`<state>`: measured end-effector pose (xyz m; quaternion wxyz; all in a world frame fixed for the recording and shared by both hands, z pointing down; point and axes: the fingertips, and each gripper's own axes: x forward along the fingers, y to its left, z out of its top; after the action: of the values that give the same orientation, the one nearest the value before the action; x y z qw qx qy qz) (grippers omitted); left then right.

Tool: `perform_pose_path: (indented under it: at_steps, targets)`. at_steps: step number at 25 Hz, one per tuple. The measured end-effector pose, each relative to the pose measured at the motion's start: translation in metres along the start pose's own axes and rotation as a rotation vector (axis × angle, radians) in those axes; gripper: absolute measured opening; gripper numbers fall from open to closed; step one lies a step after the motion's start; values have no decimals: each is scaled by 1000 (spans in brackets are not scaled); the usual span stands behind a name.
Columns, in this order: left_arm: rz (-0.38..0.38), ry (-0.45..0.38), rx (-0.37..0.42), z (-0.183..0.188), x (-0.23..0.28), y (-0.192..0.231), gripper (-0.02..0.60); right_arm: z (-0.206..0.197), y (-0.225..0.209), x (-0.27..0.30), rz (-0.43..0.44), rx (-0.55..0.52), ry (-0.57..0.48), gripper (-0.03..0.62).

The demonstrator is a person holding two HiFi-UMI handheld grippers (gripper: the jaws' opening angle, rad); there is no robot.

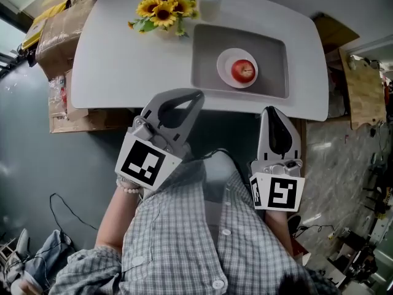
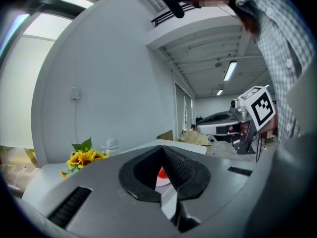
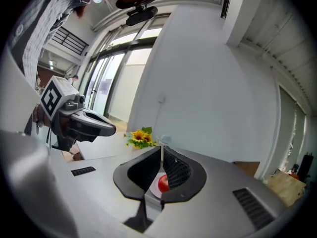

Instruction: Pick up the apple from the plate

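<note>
the left hand-held gripper (image 1: pixel 195 96) and the right hand-held gripper (image 1: pixel 271 110) each have their jaws closed tip to tip with nothing held, hovering at the near edge of the desk (image 1: pixel 123 66). the apple (image 1: pixel 243 70) sits on the plate (image 1: pixel 223 61) in a grey tray (image 1: pixel 206 54), ahead of both and apart from them, nearer the right one. sunflowers (image 1: pixel 161 10) stand further ahead of the left one.
</note>
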<state>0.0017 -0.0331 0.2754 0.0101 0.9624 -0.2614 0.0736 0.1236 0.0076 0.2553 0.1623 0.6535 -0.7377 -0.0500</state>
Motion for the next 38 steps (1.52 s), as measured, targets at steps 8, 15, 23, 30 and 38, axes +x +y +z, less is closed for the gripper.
perform_pose_path:
  at_steps: [8, 15, 23, 30, 38]
  targets:
    - [-32, 39, -5, -7, 27, 2, 11, -18, -14, 20, 8, 11, 53, 29]
    - [-33, 145, -1, -22, 54, 11, 11, -34, -41, 55, 35, 107, 104, 29]
    - [-19, 263, -110, -48, 98, 29, 11, -60, -80, 97, 63, 209, 191, 29]
    - [14, 382, -175, -80, 133, 41, 11, -98, -95, 128, 129, 225, 298, 29]
    - [55, 481, -288, -116, 150, 45, 11, -138, -91, 153, 226, 214, 413, 29]
